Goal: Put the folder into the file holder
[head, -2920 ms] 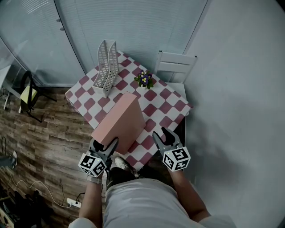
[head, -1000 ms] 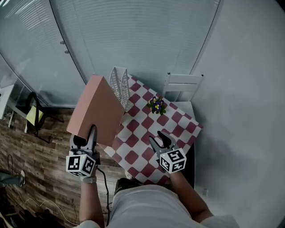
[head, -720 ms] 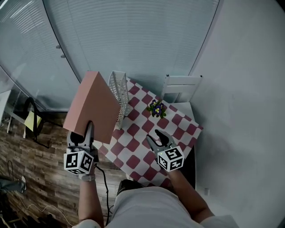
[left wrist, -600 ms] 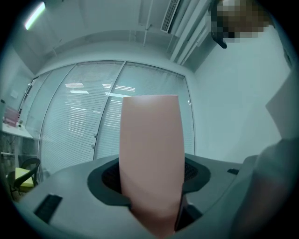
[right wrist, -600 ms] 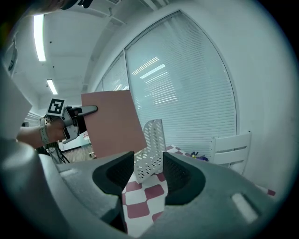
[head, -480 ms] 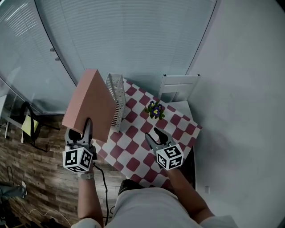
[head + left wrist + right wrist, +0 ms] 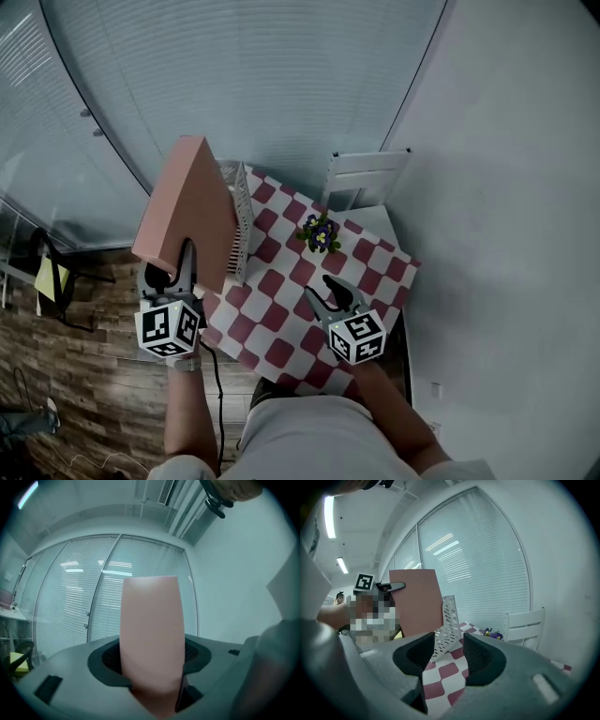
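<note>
My left gripper [image 7: 175, 274] is shut on the lower edge of a thick pink folder [image 7: 187, 211], which stands upright in the air just left of the white perforated file holder [image 7: 240, 225]. In the left gripper view the folder [image 7: 151, 644] fills the gap between the jaws. In the right gripper view the folder [image 7: 417, 601] rises beside the file holder [image 7: 446, 627]. My right gripper [image 7: 325, 292] hangs open and empty over the near side of the checked table [image 7: 309, 281]; its own view shows an empty gap [image 7: 443, 656] between the jaws.
A small pot of purple flowers [image 7: 319, 232] stands on the red-and-white checked cloth. A white chair [image 7: 361, 176] sits behind the table's far side. Window blinds close off the back, wooden floor lies to the left, and a chair with a yellow seat [image 7: 49, 277] stands there.
The left gripper has carried the upright folder to the right, from out over the floor to right beside the file holder. The right gripper has shifted only a little.
</note>
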`<state>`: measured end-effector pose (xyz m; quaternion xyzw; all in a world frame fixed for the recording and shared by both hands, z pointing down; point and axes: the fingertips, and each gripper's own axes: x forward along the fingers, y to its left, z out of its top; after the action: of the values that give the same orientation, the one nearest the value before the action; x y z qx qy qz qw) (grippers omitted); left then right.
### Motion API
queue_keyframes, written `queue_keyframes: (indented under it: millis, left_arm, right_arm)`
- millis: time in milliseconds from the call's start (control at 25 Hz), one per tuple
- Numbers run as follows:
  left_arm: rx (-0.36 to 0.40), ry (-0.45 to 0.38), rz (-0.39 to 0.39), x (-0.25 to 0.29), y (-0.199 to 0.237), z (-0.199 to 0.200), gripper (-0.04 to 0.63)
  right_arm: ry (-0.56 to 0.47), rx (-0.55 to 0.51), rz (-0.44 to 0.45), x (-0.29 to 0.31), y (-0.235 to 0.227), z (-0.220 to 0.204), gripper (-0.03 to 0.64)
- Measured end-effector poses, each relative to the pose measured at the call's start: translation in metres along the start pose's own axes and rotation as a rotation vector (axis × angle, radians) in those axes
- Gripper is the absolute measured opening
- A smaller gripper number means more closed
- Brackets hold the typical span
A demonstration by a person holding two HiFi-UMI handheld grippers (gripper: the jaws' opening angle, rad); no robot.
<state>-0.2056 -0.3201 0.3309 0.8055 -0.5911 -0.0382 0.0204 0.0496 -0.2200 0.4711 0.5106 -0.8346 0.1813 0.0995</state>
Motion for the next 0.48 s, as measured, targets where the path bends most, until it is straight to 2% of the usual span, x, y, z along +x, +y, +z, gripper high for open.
queue_keyframes:
  millis: [480]
  left_arm:
    - [0.004,-0.011,-0.01,0.044,-0.005,-0.016,0.275]
  right_arm:
    - [0.029,0.014,-0.063,-0.003,-0.014,-0.011,0.178]
